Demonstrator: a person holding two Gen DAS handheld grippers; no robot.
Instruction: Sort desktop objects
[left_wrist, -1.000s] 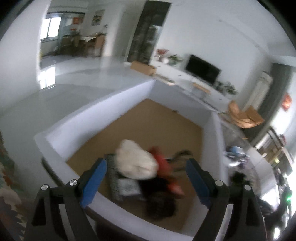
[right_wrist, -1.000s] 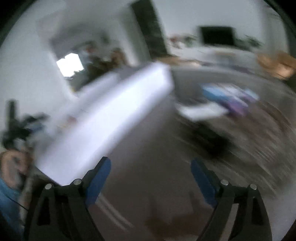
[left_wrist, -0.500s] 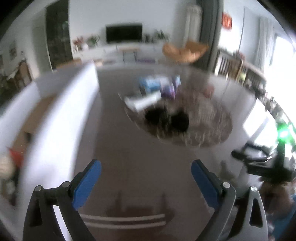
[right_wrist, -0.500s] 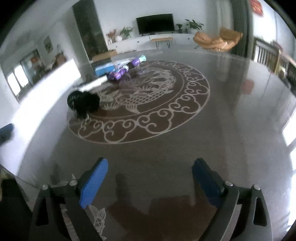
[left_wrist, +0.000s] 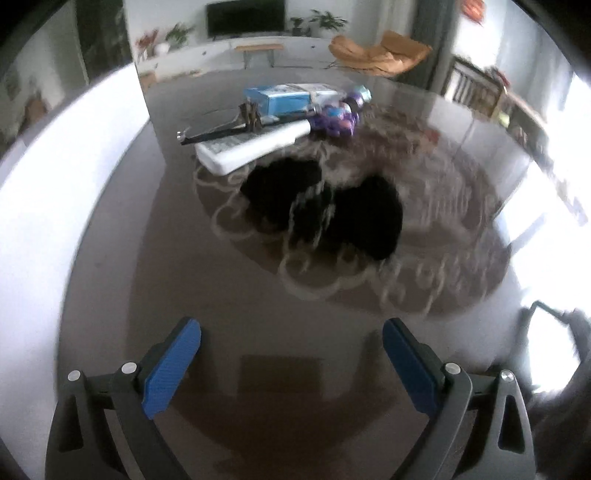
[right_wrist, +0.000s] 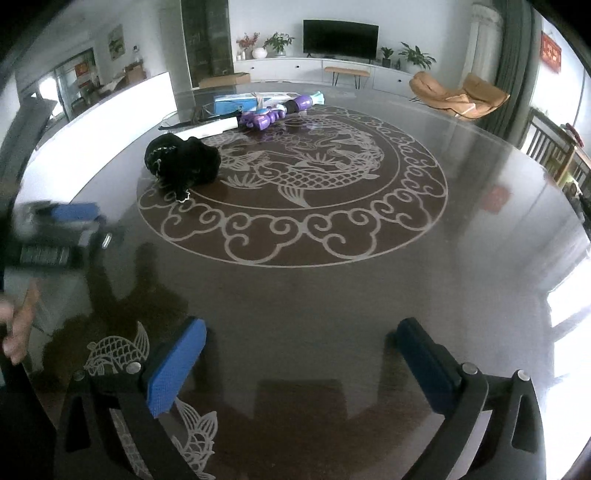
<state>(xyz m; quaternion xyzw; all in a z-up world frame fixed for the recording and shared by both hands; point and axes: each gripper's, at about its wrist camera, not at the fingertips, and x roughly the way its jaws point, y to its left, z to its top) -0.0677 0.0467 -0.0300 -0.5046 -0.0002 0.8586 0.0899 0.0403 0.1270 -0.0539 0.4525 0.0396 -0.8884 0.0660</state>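
On the dark round table (right_wrist: 332, 302) lie a black fabric bundle (right_wrist: 183, 164), a white remote (left_wrist: 255, 146), a purple toy (right_wrist: 260, 118) and a blue box (right_wrist: 236, 101). The left wrist view shows the bundle (left_wrist: 325, 208), purple toy (left_wrist: 338, 120) and blue box (left_wrist: 280, 98) ahead. My left gripper (left_wrist: 291, 365) is open and empty, well short of the bundle. It also shows blurred at the left of the right wrist view (right_wrist: 59, 229). My right gripper (right_wrist: 299, 362) is open and empty over the near table.
A white storage box wall (left_wrist: 66, 177) stands along the table's left side, also in the right wrist view (right_wrist: 107, 110). A black rod-like item (left_wrist: 218, 133) lies by the remote. The table's centre carries a fish pattern (right_wrist: 295, 173). Chairs and a TV stand beyond.
My left gripper has swung from over the white box, where several items lie, to face the table's objects and moved closer to the black bundle. My right gripper has steadied, still open.
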